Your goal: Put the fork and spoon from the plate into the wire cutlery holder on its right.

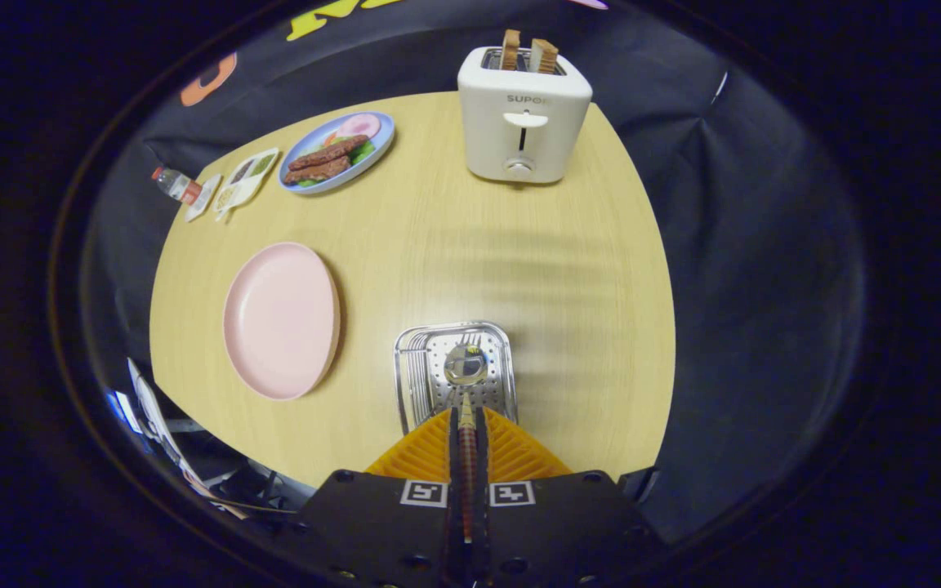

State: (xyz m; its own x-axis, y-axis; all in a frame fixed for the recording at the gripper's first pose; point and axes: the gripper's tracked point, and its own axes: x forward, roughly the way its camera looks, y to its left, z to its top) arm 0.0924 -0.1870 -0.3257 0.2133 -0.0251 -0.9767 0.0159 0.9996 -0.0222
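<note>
Orange fingers of the hand-held gripper (467, 420) pinch the spoon (466, 367) by its handle, bowl hanging over the wire cutlery holder (503, 371) just ahead, near the table (568, 269) edge; the pink plate (278, 320) sits left, bare wood beyond

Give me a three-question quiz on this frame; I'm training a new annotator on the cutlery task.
1. True or false: the gripper is shut on the spoon's handle.
2. Where is the spoon bowl? A) on the pink plate B) over the wire cutlery holder C) beside the toaster
3. Fill in: the pink plate carries ____ cutlery.

Key:
1. True; both orange fingers press the handle.
2. B; it hangs over the wire cutlery holder, just ahead of the fingers, with fork tines visible inside.
3. No.
</note>
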